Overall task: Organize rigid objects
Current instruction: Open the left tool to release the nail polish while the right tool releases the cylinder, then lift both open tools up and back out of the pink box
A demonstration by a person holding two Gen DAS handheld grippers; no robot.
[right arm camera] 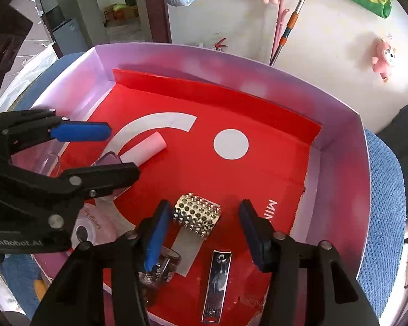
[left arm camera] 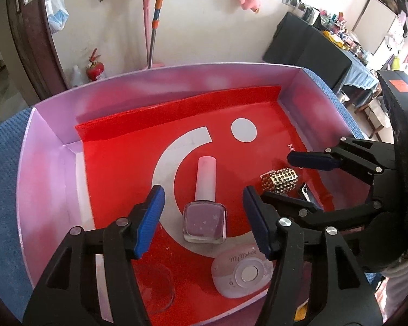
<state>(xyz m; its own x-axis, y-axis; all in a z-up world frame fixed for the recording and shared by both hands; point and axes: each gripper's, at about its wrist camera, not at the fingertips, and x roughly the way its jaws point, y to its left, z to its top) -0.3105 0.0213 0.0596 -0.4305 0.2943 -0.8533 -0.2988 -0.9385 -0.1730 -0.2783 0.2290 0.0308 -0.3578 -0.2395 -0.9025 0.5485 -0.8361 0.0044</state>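
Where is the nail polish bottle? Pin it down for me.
The nail polish bottle lies flat on the red liner of the pink box, between the left gripper's open fingers, with the My Melody device just nearer the camera.

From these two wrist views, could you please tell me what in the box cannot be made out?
- Left wrist view: nail clipper, mostly behind the right hand-held gripper.
- Right wrist view: nail polish bottle, body behind the left hand-held gripper.
- Right wrist view: dark jar, partly behind a fingertip, contents unclear.
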